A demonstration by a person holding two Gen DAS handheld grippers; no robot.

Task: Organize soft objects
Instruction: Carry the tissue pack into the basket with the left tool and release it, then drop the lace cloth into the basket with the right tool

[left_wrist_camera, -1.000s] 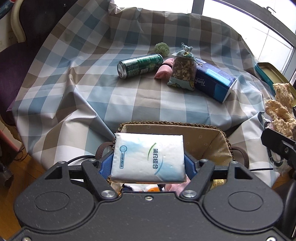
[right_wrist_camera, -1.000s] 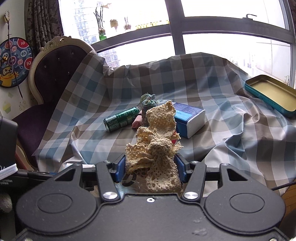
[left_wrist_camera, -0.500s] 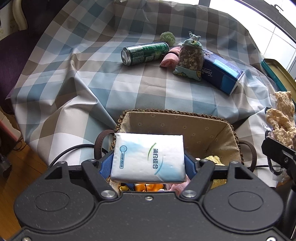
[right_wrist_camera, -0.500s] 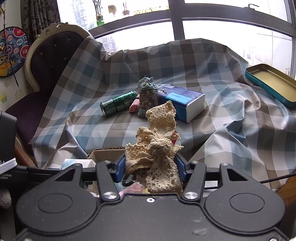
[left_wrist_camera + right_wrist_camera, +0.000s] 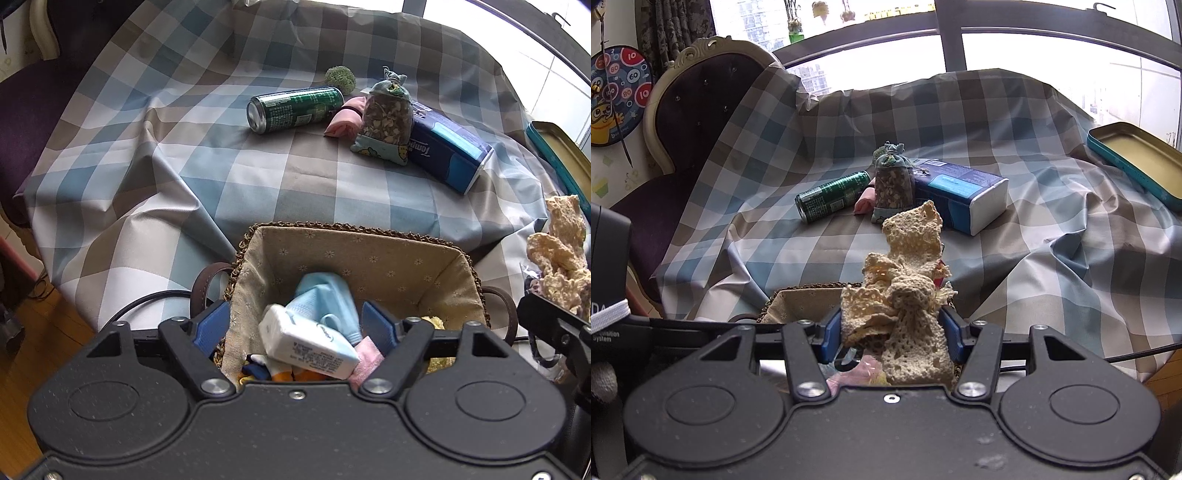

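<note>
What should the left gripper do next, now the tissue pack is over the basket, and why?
Probably draw the left gripper up and clear. Its jaws are opening, and the tissue pack lies tilted between them, free of the pads, on soft items in the basket.

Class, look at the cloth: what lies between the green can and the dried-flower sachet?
A pink folded cloth lies between the green can and sachet, seen best in the left wrist view.

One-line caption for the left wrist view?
Left claw opening over the basket; tissue pack dropping in.
</note>
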